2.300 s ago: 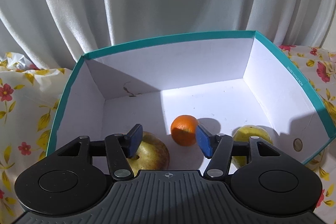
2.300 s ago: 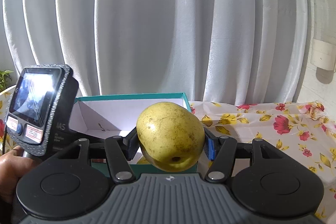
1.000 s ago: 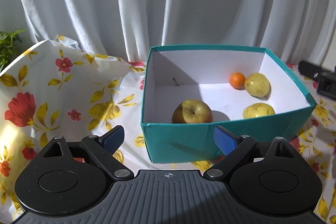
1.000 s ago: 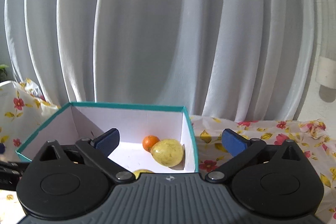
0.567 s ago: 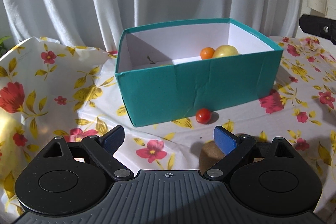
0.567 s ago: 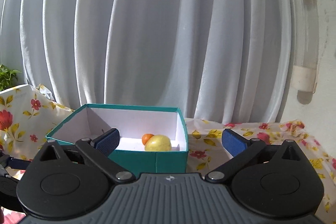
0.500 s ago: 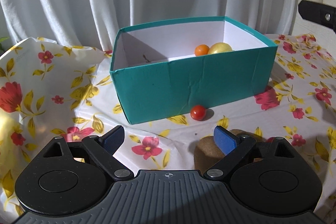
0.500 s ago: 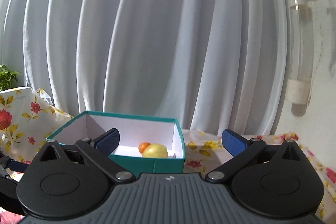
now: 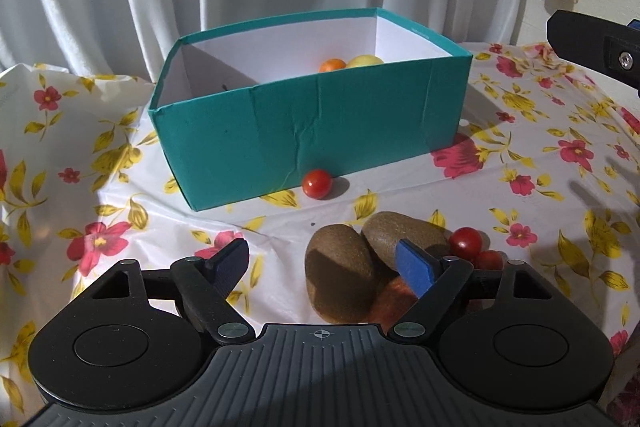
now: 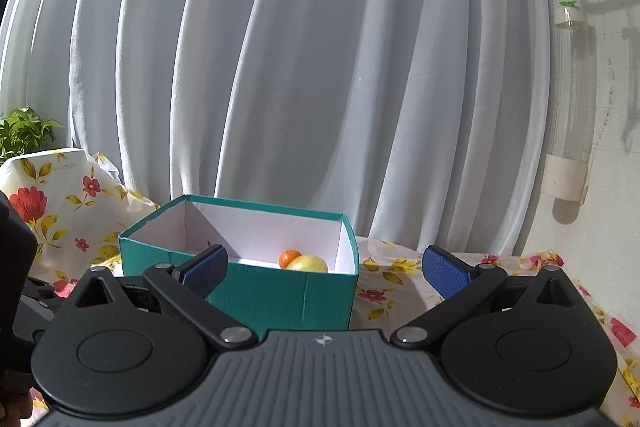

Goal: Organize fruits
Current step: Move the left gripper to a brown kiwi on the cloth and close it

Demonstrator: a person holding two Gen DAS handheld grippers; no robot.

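Observation:
A teal box (image 9: 304, 131) with white inside holds a small orange (image 9: 332, 65) and a yellow fruit (image 9: 365, 60). It also shows in the right wrist view (image 10: 256, 291), with the orange (image 10: 289, 257) and yellow fruit (image 10: 307, 263). On the cloth in front lie two brown kiwis (image 9: 340, 273) (image 9: 404, 233), a cherry tomato (image 9: 317, 182) by the box wall, and more tomatoes (image 9: 466, 239) at the right. My left gripper (image 9: 322, 265) is open, low over the nearer kiwi. My right gripper (image 10: 324, 269) is open and empty, held high, back from the box.
A floral tablecloth (image 9: 540, 155) covers the table and rises in a fold at the left (image 9: 48, 99). White curtains (image 10: 320, 67) hang behind. The right gripper's body (image 9: 592, 45) shows at the left view's right edge. A plant (image 10: 24, 127) stands far left.
Both grippers pulled back from the box after the right one released the yellow fruit. The left gripper dropped lower toward the kiwis; the right one rose and retreated.

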